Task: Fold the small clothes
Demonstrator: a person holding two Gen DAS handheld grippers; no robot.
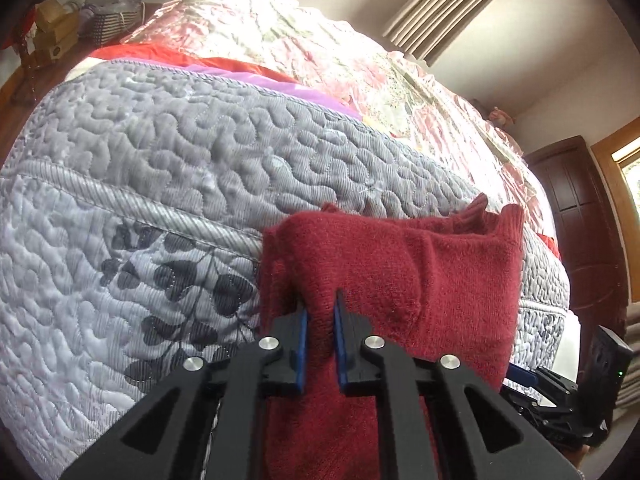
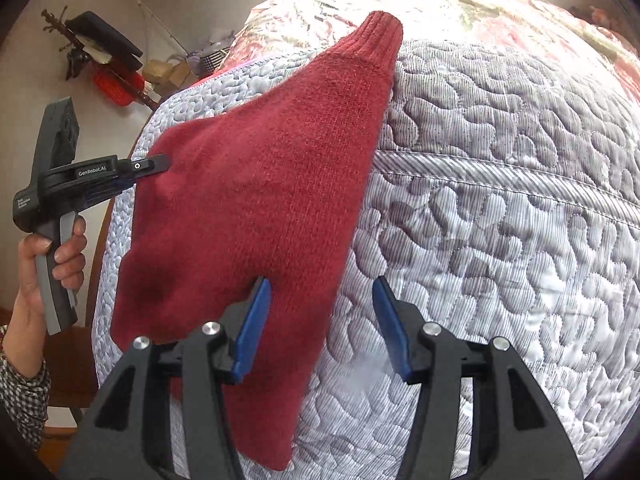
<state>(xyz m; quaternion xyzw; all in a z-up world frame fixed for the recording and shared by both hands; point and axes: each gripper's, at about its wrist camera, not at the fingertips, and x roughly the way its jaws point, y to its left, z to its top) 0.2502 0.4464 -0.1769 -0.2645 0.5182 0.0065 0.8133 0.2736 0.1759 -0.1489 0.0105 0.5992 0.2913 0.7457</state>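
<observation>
A dark red knitted garment lies on the grey quilted bedspread, its ribbed cuff pointing to the far side. In the left wrist view the same red garment bunches up between the blue pads. My left gripper is shut on a fold of it; from the right wrist view this left gripper bites the garment's left edge, held by a hand. My right gripper is open, its left pad over the garment's near edge and its right pad over bare quilt.
A floral pink cover lies further up the bed, with red and purple sheets under it. Boxes and a basket stand by the wall. A dark wooden door and a curtain are at the right.
</observation>
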